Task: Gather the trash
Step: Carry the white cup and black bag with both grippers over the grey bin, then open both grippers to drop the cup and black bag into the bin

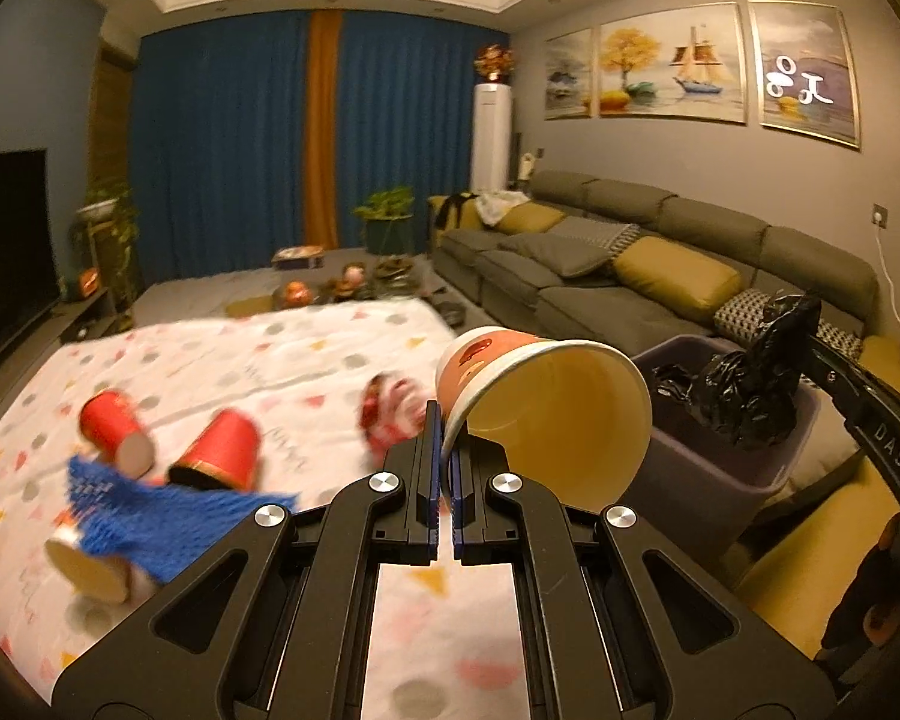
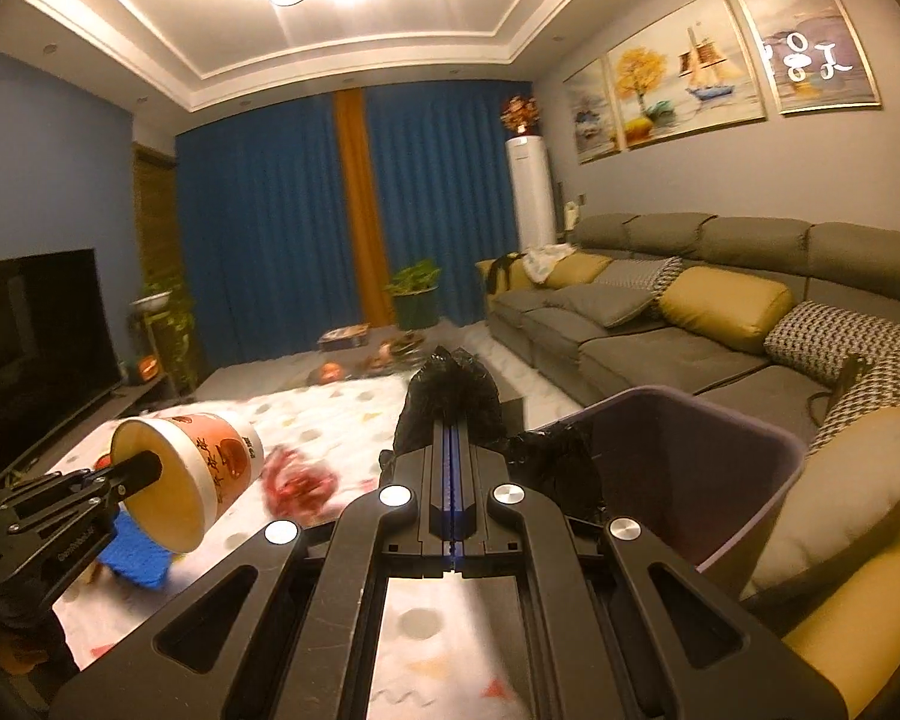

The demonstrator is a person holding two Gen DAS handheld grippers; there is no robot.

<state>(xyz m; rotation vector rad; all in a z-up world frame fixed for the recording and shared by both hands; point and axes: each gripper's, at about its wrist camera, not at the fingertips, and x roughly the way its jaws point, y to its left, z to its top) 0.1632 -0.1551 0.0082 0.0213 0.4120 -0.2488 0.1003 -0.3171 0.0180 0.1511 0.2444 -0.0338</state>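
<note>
Above the table, left hand-held gripper (image 1: 445, 450) clamps cup (image 1: 546, 408); right (image 2: 455, 462) pinches bag (image 2: 450, 396).

Left tongs (image 1: 447, 450) closed on the rim of a large paper bowl (image 1: 546, 402), one finger inside the mouth, one outside. Bowl lifted, tipped sideways, mouth facing camera, interior looks empty. Right of the bowl: grey bin (image 1: 744, 456) with black bag liner (image 1: 750, 384); the liner's edge is pulled up by the right tongs (image 1: 810, 324), closed on it. Below: table under a white patterned cloth (image 1: 240, 360). On the cloth, left: two red cups (image 1: 168, 444) lying on their sides, a blue net-like piece (image 1: 144, 510) draped over a paper cup (image 1: 90, 570). A crumpled red-and-white wrapper (image 1: 390, 414) lies just left of the fingertips; blurred.
</note>
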